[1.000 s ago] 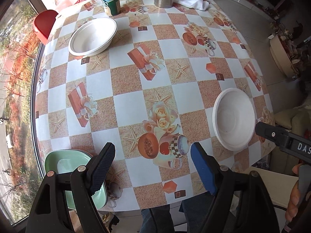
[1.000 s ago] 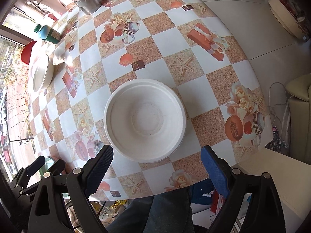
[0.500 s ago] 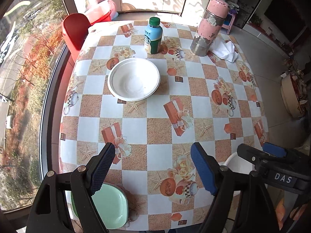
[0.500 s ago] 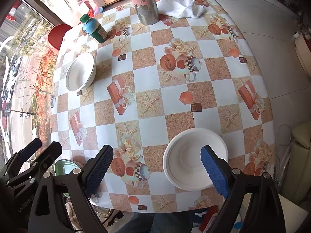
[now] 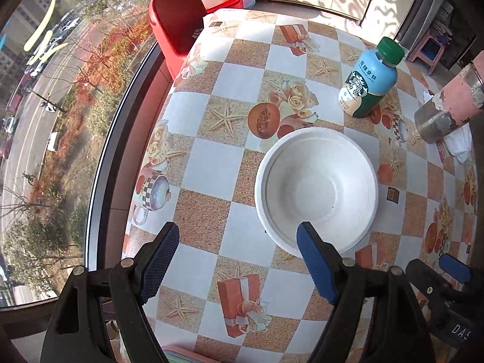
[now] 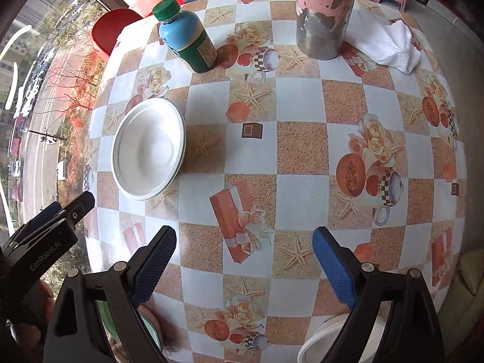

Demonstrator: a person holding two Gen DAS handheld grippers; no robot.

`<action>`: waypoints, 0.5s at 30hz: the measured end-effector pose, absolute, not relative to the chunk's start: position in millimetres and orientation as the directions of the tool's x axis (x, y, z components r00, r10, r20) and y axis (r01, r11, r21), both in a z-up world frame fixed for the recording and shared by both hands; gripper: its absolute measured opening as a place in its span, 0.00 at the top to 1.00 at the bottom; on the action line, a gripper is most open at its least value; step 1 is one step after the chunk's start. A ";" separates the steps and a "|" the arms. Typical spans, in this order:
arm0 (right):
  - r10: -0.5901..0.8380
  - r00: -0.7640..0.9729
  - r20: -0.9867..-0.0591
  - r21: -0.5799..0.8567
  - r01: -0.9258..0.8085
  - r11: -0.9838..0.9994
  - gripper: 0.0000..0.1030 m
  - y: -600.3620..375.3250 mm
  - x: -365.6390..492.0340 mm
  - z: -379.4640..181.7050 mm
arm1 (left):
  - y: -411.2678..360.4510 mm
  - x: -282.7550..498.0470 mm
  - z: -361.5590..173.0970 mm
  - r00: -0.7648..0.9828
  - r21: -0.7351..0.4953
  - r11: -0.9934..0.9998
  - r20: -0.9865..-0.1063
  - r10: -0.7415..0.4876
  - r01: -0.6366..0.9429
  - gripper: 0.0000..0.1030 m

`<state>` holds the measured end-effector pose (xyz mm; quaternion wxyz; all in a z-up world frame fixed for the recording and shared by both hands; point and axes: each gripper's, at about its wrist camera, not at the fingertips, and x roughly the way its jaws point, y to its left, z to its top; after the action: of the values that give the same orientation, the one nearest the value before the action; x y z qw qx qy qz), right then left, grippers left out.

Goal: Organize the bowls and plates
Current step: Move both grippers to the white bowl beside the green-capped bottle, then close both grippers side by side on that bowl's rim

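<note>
A white bowl [image 5: 316,189] is seen on the table [image 5: 211,148] near its window-side edge, below the open, empty left gripper [image 5: 239,264]. Only the right wrist view shows a second white bowl [image 6: 320,343] and a green plate [image 6: 106,311] at the near edge, behind the open, empty right gripper [image 6: 243,264].
</note>
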<state>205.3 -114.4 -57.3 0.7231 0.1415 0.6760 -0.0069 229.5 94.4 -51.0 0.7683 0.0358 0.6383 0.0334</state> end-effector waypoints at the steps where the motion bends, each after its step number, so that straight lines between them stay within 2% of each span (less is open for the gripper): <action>1: 0.184 0.082 -0.979 0.197 0.198 0.960 0.10 -111.7 213.1 -63.3 | 94.3 235.7 -56.6 0.179 0.104 0.995 -0.978 0.104 -0.005 0.20; 12: 0.245 0.058 -0.968 0.252 0.200 0.947 0.11 -87.4 270.7 -122.5 | 89.0 274.5 -120.3 0.113 0.165 0.986 -0.981 0.160 0.035 0.20; 14: 0.260 0.049 -0.964 0.265 0.198 0.944 0.27 -83.0 273.5 -130.6 | 90.0 276.9 -126.4 0.105 0.161 0.986 -0.982 0.157 0.036 0.20; 15: 0.267 0.042 -0.963 0.270 0.197 0.943 0.31 -81.3 274.6 -134.4 | 90.1 277.6 -128.0 0.105 0.146 0.989 -0.984 0.141 0.038 0.22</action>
<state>274.6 -81.3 -134.4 0.7021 0.1676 0.6916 0.0250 277.6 90.1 -128.0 0.7403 0.0672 0.6680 0.0349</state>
